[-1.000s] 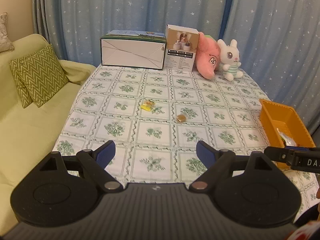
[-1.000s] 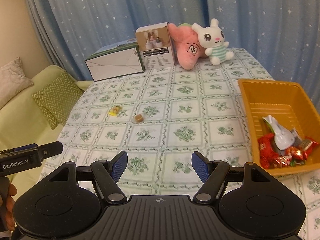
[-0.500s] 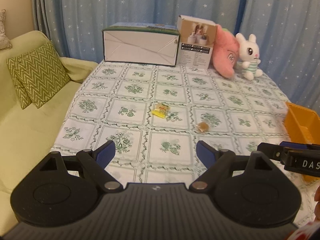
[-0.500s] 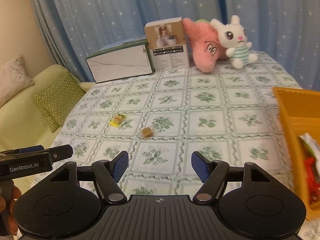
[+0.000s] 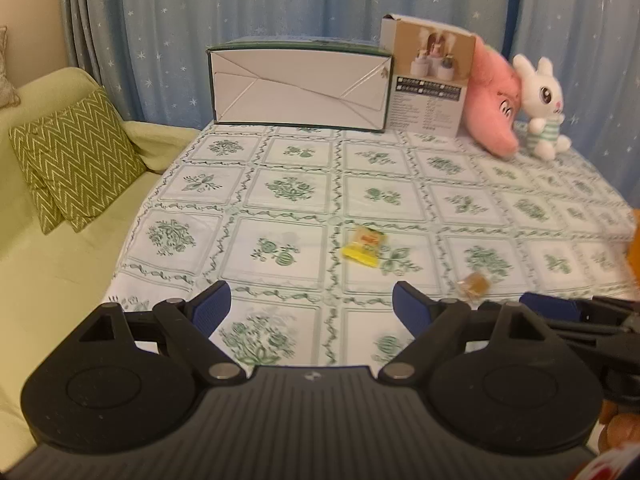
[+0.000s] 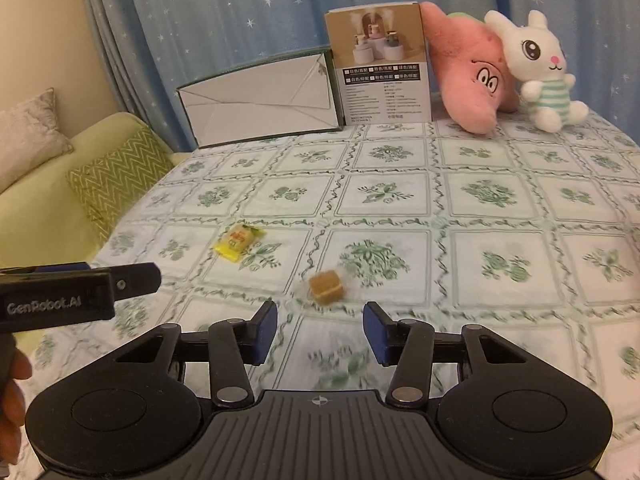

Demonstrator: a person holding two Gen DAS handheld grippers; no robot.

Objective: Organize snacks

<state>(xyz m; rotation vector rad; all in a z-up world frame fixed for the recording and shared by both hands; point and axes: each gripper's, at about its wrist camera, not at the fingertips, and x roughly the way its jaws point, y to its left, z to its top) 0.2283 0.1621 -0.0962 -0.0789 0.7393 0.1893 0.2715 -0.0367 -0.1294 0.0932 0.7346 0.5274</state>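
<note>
A yellow candy packet lies on the patterned tablecloth; it also shows in the right wrist view. A small brown wrapped candy lies to its right, also in the left wrist view. My left gripper is open and empty, a short way in front of the yellow packet. My right gripper is open and empty, just short of the brown candy, its jaws narrower than before. The orange bin is only a sliver at the left wrist view's right edge.
A long white box, a product carton, a pink plush and a white bunny plush stand at the table's back. A green sofa with a zigzag cushion is to the left.
Both grippers moved forward and left toward the two candies. The orange bin left the right wrist view. The right jaws narrowed somewhat; the left stayed wide.
</note>
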